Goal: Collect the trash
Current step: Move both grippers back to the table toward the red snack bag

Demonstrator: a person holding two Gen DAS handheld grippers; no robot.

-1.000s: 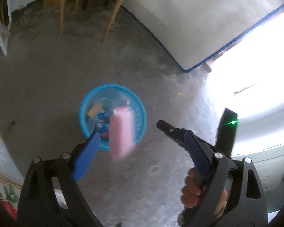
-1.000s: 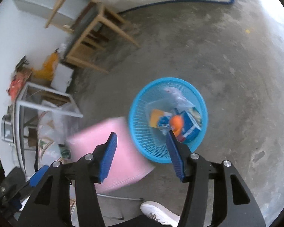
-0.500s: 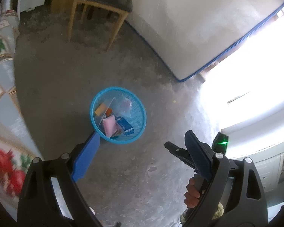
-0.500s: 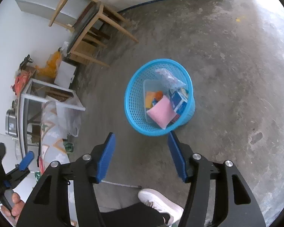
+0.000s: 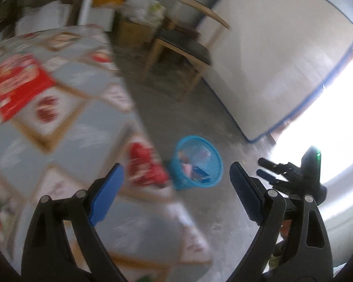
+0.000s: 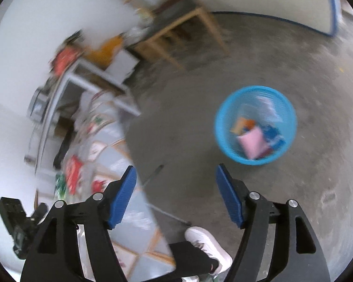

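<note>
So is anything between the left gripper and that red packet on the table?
Nothing visible. The left gripper is open and empty above the patterned tablecloth, and the red packet lies flat on it further along, with only bare cloth between. The view is blurred, so small items could be missed.

Grey concrete floor, blue basket of trash standing on it right of centre, patterned tablecloth table at left, red packet upper left on it
</note>
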